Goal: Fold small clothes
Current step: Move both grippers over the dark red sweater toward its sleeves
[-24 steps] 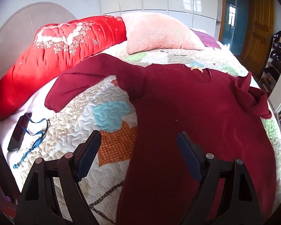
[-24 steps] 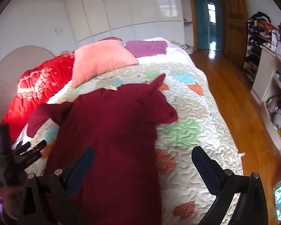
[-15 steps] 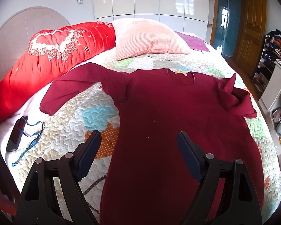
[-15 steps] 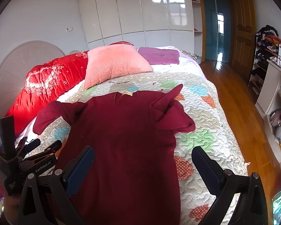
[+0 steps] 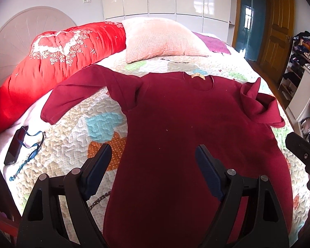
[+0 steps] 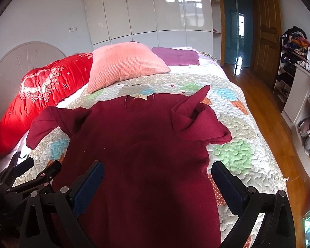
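Note:
A dark red long-sleeved garment lies flat, neck away from me, on the patchwork quilt; it also shows in the right wrist view. Its left sleeve stretches out to the left. Its right sleeve is crumpled and folded back at the shoulder. My left gripper is open and empty above the garment's lower left part. My right gripper is open and empty above its lower right part. Neither touches the cloth.
A red bolster, a pink pillow and a purple towel lie at the head of the bed. A phone with a blue lanyard lies at the left edge. Wooden floor and shelves are to the right.
Both grippers have pulled back and risen, so more of the garment and the bed shows. The garment has not moved. Both grippers stay open.

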Demonstrator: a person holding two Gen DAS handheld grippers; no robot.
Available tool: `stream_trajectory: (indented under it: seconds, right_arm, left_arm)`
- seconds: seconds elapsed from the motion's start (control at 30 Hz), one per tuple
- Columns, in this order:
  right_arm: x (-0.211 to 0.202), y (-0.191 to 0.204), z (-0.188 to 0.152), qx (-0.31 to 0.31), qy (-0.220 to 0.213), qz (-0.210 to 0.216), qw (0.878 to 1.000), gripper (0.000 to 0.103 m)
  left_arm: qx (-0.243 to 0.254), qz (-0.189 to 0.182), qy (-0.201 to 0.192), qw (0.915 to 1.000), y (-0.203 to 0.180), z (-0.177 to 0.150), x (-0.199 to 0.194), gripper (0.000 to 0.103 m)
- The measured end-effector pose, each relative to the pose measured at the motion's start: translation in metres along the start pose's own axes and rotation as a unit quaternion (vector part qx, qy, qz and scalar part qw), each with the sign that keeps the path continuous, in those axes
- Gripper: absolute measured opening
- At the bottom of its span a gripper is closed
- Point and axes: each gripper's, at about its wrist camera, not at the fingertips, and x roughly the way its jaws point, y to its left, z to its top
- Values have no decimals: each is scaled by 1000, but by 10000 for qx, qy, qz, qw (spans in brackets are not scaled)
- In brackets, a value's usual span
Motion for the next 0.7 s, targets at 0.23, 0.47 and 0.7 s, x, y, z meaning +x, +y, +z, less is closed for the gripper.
stream_trajectory:
  seconds: [0.23,0.47,0.7]
  right_arm:
    - [13,-1,-5,-38,220,-99,9997,103]
    - [25,0,-11,-6,385,-97,9992,103]
    - [33,3,-12,-59,475,-131,9988,103]
  left_arm:
    - [-30,-75,179,9998,-2,-8,12,83]
    - [-28,-48,351,9994,-3,-14,21,83]
    - [-35,6,368,9993,1,-15,26,83]
